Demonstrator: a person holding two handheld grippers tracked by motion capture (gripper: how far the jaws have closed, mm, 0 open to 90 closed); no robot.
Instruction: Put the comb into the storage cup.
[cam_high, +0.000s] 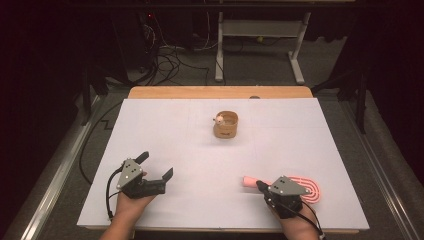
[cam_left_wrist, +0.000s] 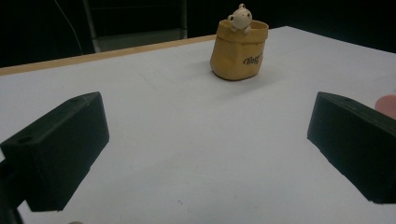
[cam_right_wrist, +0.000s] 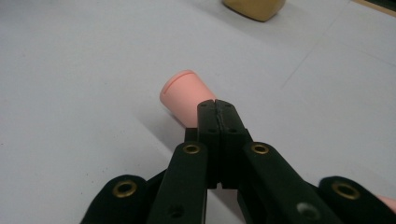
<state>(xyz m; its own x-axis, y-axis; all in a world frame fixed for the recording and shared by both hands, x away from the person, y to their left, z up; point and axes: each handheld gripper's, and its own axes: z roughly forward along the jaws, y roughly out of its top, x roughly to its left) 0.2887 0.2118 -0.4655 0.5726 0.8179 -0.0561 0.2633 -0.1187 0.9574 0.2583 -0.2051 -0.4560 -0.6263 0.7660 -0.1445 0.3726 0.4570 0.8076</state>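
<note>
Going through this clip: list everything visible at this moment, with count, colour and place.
Bag-shaped pot: one, tan, far middle of the table, upright, with dark lettering on its side.
Bear figure: one, cream, peeking over the pot's rim.
Pink tool: one, pink, flat looped head with a round handle, lying near the table's front right.
Table: one, white top with a wooden far edge.
Desk frame: one, white, on the floor behind the table.
Cables: several, dark, on the floor behind.
Left gripper: one, black, front left, jaws wide apart, nothing between them.
Right gripper: one, black, front right, jaws together above the tool's handle.
</note>
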